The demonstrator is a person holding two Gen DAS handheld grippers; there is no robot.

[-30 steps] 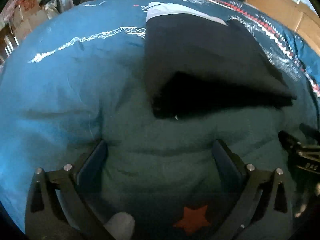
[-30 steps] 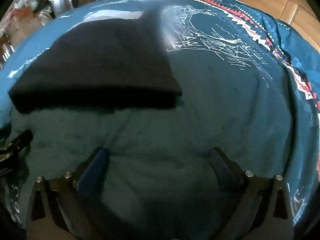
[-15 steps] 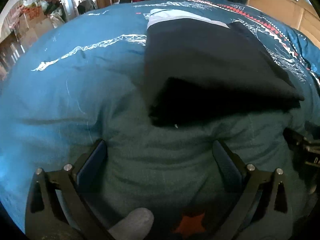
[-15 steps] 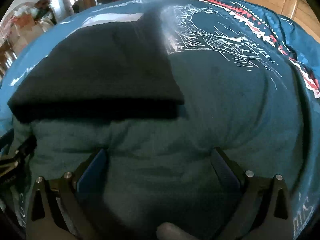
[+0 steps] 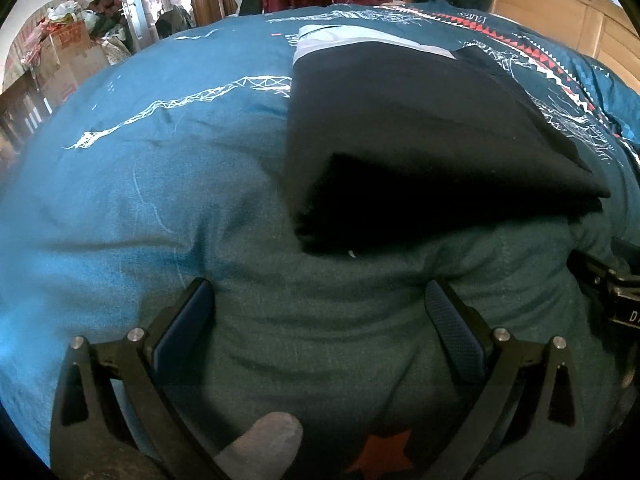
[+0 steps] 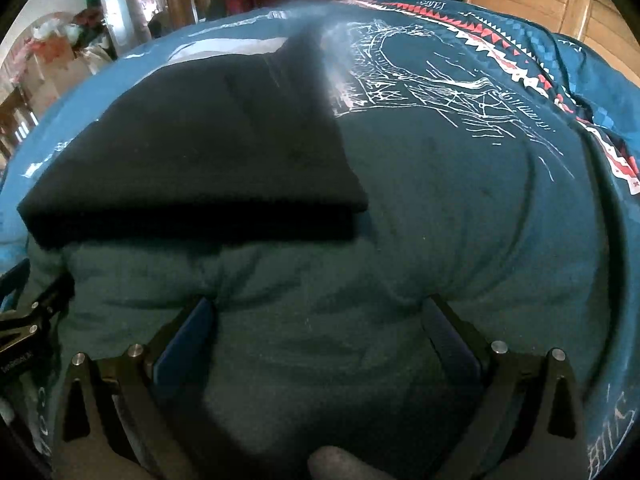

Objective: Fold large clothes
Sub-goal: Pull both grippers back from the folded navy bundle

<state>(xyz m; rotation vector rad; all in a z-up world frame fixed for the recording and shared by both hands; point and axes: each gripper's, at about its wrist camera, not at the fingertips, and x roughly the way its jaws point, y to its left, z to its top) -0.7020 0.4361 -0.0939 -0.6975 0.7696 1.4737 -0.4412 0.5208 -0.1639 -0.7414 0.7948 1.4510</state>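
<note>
A puffy teal quilt with white line print (image 5: 160, 184) covers the bed; beyond it stand cardboard boxes (image 5: 64, 56) and wooden panelling (image 6: 560, 0). The left gripper (image 5: 318, 300) is spread wide, its blue pads pressing into the quilt and gripping nothing. The right gripper (image 6: 318, 316) is likewise wide apart and empty. The folded black garment (image 5: 420, 152) lies ahead of the left gripper, slightly right; ahead and left of the right one. Only the right view shows the quilt's red-and-white zigzag border (image 6: 500, 48) in full.
</note>
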